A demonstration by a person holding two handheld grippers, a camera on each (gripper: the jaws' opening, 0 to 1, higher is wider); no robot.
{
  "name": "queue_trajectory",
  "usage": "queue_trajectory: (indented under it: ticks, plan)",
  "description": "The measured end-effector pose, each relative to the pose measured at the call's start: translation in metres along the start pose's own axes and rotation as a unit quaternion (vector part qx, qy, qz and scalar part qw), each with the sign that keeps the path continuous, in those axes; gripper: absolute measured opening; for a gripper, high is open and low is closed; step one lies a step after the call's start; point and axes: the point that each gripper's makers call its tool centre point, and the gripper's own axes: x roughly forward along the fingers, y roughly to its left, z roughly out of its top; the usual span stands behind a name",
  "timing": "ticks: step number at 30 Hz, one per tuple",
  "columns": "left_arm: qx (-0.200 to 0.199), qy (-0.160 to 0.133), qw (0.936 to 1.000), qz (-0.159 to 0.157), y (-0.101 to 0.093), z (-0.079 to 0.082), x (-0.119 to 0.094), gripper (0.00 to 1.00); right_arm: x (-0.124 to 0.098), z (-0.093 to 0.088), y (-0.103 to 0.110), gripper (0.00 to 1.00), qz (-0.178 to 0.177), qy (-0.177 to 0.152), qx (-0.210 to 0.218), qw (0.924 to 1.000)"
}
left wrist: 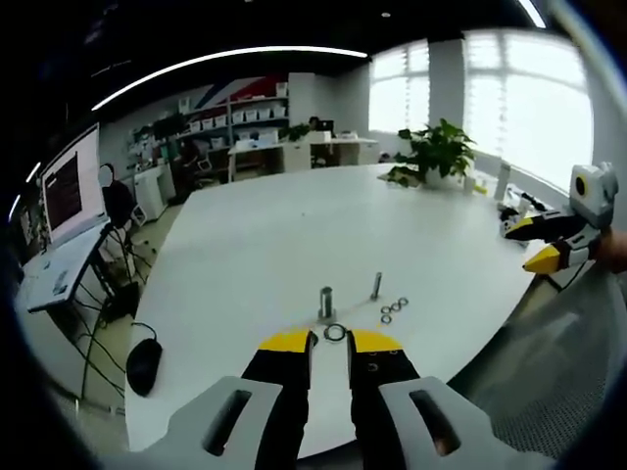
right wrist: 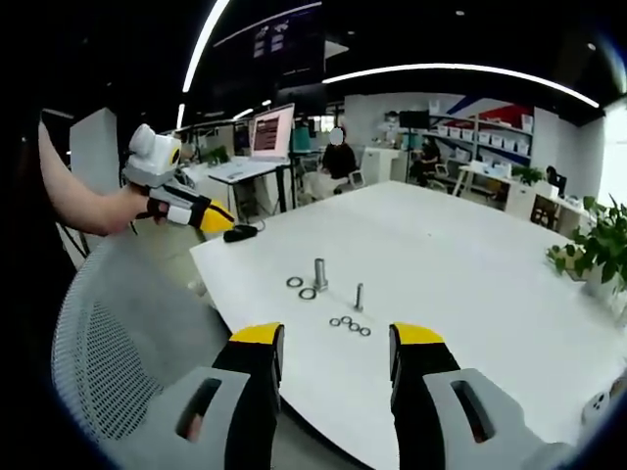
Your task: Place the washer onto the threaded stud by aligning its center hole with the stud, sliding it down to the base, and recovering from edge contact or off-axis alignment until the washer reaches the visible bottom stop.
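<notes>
On the white table (left wrist: 255, 255) stands a thick metal stud (left wrist: 325, 302), with a thinner threaded stud (left wrist: 376, 285) to its right. A steel washer (left wrist: 334, 333) lies flat just in front of the thick stud. It shows through the narrow gap of my left gripper (left wrist: 331, 341), which is open, holds nothing and hangs short of the table edge. Several small washers (left wrist: 392, 310) lie by the thin stud. In the right gripper view, the thick stud (right wrist: 319, 273), two washers (right wrist: 301, 288) and the thin stud (right wrist: 359, 296) sit beyond my wide-open, empty right gripper (right wrist: 338, 343).
A black mouse (left wrist: 144, 364) lies near the table's left edge. A potted plant (left wrist: 436, 152) stands at the far side. A laptop (left wrist: 71, 181) sits on a side desk. A grey mesh chair (right wrist: 108, 323) is under the left gripper (right wrist: 201, 213), held by a hand.
</notes>
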Motion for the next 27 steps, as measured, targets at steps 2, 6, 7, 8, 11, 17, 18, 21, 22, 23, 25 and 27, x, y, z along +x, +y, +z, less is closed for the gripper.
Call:
queue_trajectory:
  ticks: [2, 6, 7, 8, 11, 17, 18, 21, 22, 23, 25, 27]
  plan:
    - [0.006, 0.006, 1.0, 0.002, 0.0001, -0.0023, 0.0008, 0.12, 0.0002, 0.0008, 0.0008, 0.45, 0.003, -0.003, 0.004, 1.0]
    - [0.009, 0.013, 0.9999, 0.005, 0.0009, -0.0045, 0.0009, 0.12, 0.0009, -0.0011, 0.0029, 0.45, 0.009, 0.001, 0.003, 1.0]
    - [0.01, 0.014, 0.9998, 0.006, 0.0011, -0.0047, 0.0009, 0.12, 0.001, -0.0009, 0.0031, 0.45, 0.01, 0.001, 0.003, 1.0]
    - [0.012, 0.016, 0.9998, 0.008, 0.0019, -0.0058, 0.0009, 0.12, 0.001, 0.0002, 0.0033, 0.45, 0.01, -0.002, 0.003, 0.9999]
    - [0.008, 0.016, 0.9997, 0.013, 0.0046, -0.0073, 0.0012, 0.12, 0.0009, -0.0004, 0.0047, 0.45, 0.014, -0.001, 0.005, 0.9999]
    - [0.004, 0.008, 0.9999, 0.013, 0.0044, -0.0039, 0.0003, 0.12, -0.0004, 0.0003, 0.0034, 0.45, 0.012, -0.004, 0.008, 0.9999]
    - [0.002, 0.009, 0.9999, 0.014, 0.0052, -0.0048, 0.0002, 0.12, -0.0005, 0.0003, 0.0034, 0.45, 0.012, -0.004, 0.009, 0.9999]
    - [0.001, 0.009, 0.9998, 0.016, 0.0054, -0.0045, 0.0004, 0.12, -0.0002, -0.0007, 0.0037, 0.45, 0.013, -0.002, 0.007, 0.9999]
    - [0.002, 0.009, 0.9998, 0.016, 0.0055, -0.0046, 0.0005, 0.12, -0.0001, -0.0008, 0.0037, 0.45, 0.013, -0.002, 0.007, 0.9999]
    - [0.002, 0.01, 0.9998, 0.016, 0.0054, -0.0048, 0.0008, 0.12, 0.0002, -0.0012, 0.0039, 0.45, 0.014, -0.001, 0.007, 0.9999]
    - [0.003, 0.012, 0.9998, 0.016, 0.0052, -0.0056, 0.0012, 0.12, 0.0003, -0.0021, 0.0041, 0.45, 0.014, 0.001, 0.007, 0.9999]
    - [0.003, 0.016, 0.9998, 0.014, 0.0048, -0.0074, 0.002, 0.12, 0.0, -0.0021, 0.0042, 0.45, 0.013, 0.001, 0.007, 0.9999]
